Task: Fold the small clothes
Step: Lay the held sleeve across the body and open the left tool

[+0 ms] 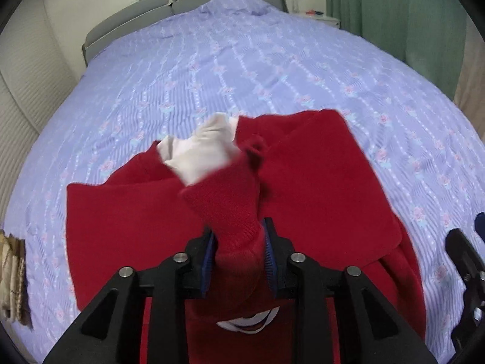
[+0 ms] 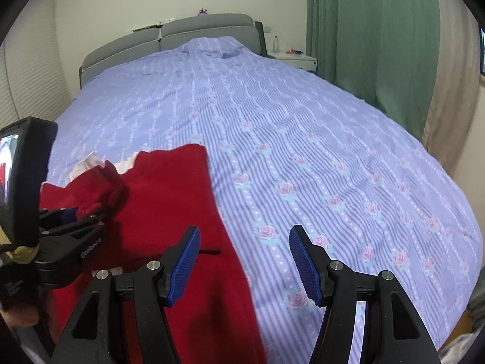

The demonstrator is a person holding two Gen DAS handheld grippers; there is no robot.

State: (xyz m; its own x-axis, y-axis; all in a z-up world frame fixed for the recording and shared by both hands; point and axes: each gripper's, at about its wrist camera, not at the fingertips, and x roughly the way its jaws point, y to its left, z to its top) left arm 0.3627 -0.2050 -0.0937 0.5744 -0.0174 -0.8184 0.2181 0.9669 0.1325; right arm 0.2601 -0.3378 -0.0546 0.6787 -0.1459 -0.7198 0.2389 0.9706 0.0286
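Note:
A small red knit garment [image 1: 318, 188] with a white inner layer [image 1: 203, 148] at its collar lies on the purple floral bedspread [image 1: 242, 66]. My left gripper [image 1: 239, 242] is shut on a red ribbed sleeve cuff [image 1: 230, 206] and holds it lifted over the garment's body. In the right wrist view the garment [image 2: 169, 200] lies at lower left, with the left gripper [image 2: 72, 215] clamped on it. My right gripper [image 2: 244, 261] is open and empty, above the garment's right edge and the bedspread [image 2: 333, 166].
A grey headboard [image 2: 182, 30] is at the far end of the bed. A white nightstand [image 2: 297, 59] with a bottle and a green curtain [image 2: 363, 36] stand to the right. A beige cloth [image 1: 12, 276] lies at the bed's left edge.

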